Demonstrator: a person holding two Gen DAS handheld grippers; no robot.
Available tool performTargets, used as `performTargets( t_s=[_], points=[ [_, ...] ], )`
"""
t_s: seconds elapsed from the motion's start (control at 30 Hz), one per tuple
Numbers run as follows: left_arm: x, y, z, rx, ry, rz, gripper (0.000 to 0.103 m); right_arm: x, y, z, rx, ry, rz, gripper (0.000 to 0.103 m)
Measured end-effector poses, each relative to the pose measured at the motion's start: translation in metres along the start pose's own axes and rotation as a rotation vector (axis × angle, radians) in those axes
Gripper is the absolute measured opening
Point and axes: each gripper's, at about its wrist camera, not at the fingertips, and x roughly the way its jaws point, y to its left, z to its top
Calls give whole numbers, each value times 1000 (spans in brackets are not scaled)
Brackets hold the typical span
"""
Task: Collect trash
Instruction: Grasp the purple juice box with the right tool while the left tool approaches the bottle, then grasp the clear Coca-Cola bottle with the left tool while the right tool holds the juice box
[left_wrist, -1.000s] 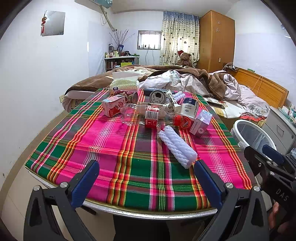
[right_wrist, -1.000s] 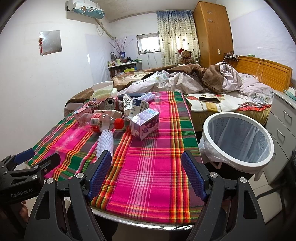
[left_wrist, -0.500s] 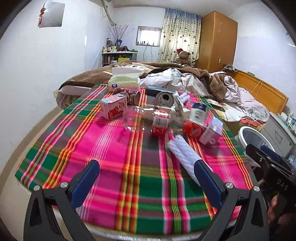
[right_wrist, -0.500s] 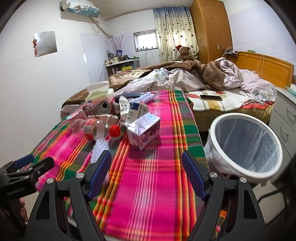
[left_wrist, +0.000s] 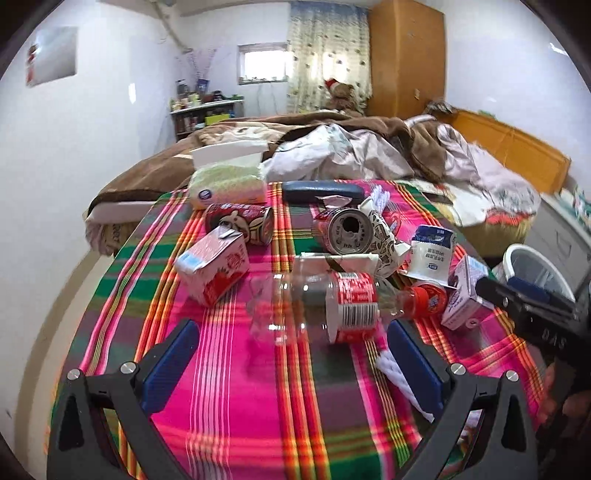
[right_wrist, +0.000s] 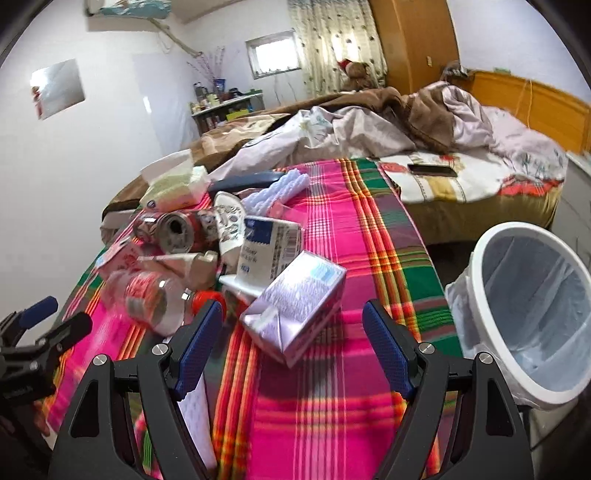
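Left wrist view, tool: the left gripper (left_wrist: 291, 354) has its blue pads spread wide and holds nothing, low in the frame over the plaid tablecloth (left_wrist: 236, 406).
Left wrist view, target: the clear plastic bottle (left_wrist: 332, 306) lies on its side at frame centre, just above the gap between the pads, red cap (left_wrist: 428, 299) pointing right.
Left wrist view, neighbours: a pink carton (left_wrist: 214, 267) sits left of centre, a crushed can (left_wrist: 347, 230) above the bottle, a white rope-like bundle (left_wrist: 399, 380) beside the right pad.
Left wrist view, advice: I judge the labelled middle of the bottle the best place to close on, with the right pad kept off the bundle.
Right wrist view, tool: the right gripper (right_wrist: 293, 347) is likewise spread and empty at the bottom of the frame.
Right wrist view, target: a purple carton (right_wrist: 295, 310) lies tilted at centre, between and just above the pads.
Right wrist view, bin: the lined white trash bin (right_wrist: 532, 384) stands at the right edge, beside the table and apparently empty.
Right wrist view, advice: the carton probably crushes easily, so squeeze across its flat faces gently, then carry right over the rim.
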Motion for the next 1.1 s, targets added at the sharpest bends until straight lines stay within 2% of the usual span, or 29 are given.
performTargets(
  t_s=[0.13,0.2,0.27,0.43,0.53,0.63,0.8,0.93,1.0,1.1],
  points=[
    [12,-1,10,41,22,-38,103,15,1,5,19,42,-11,80],
    [20,0,16,60,34,-50,103,21,2,6,27,65,-8,76],
    [29,-2,20,94,53,-63,103,24,4,8,21,79,-16,63],
    [46,-12,26,169,104,-142,103,22,4,10,15,80,-16,56],
    [51,-21,23,209,143,-154,103,16,2,10,1,76,-27,47],
    [49,-34,17,273,164,-152,103,14,-2,11,0,73,-34,45],
    [39,-39,10,261,198,-201,101,14,-13,12,11,70,-26,45],
    [35,-46,14,286,190,-234,96,12,-19,12,28,72,-17,45],
    [38,-47,23,300,163,-218,96,13,-20,12,30,75,-11,45],
    [46,-51,33,359,167,-198,96,14,-23,13,29,79,-3,45]
  ],
)
